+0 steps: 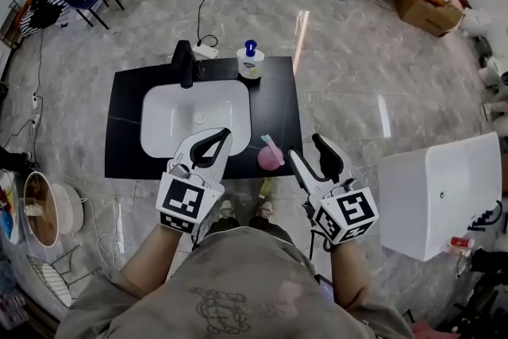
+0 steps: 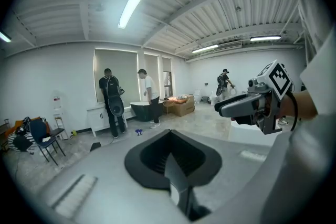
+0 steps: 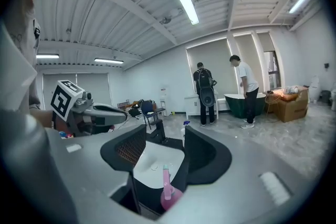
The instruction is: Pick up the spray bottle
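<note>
The spray bottle (image 1: 250, 61), white with a blue top, stands upright at the back edge of the black counter (image 1: 278, 103), right of the faucet. It shows small and far in the right gripper view (image 3: 185, 126). My left gripper (image 1: 223, 134) hovers over the front rim of the white sink (image 1: 171, 119), its jaws shut with nothing between them (image 2: 169, 134). My right gripper (image 1: 309, 149) is open at the counter's front right corner, well short of the bottle. Between its fingers (image 3: 165, 136) I see the sink and a pink cup.
A pink cup (image 1: 271, 157) with a toothbrush stands on the counter's front right, just left of my right gripper. The black faucet (image 1: 186, 62) rises behind the sink. A white box (image 1: 440, 194) sits on the floor at right. People stand at the far wall (image 3: 241, 89).
</note>
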`<state>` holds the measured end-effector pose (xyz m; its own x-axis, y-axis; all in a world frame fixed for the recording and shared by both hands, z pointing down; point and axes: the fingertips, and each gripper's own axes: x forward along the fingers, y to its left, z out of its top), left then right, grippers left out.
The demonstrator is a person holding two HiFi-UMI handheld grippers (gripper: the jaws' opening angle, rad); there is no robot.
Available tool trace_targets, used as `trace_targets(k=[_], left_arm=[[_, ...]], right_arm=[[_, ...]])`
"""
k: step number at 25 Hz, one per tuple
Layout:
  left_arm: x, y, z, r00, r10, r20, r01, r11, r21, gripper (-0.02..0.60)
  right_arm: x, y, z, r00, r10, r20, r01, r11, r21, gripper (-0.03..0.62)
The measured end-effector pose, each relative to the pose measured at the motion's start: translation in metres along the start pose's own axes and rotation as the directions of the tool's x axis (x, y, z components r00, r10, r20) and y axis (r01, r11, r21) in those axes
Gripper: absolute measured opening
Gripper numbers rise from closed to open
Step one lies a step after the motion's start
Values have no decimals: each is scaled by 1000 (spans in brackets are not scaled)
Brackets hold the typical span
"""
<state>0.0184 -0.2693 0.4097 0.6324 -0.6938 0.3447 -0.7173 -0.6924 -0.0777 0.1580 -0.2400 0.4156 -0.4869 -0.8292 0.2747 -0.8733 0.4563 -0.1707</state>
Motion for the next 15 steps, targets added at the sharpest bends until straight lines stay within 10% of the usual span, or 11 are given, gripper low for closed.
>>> trace_targets(k=[15], left_arm=[[31,-20,-90,975,-124,-186,128,992,10,0]], right_arm=[[57,10,-120,983,13,-182,-17,1000,-22,310]])
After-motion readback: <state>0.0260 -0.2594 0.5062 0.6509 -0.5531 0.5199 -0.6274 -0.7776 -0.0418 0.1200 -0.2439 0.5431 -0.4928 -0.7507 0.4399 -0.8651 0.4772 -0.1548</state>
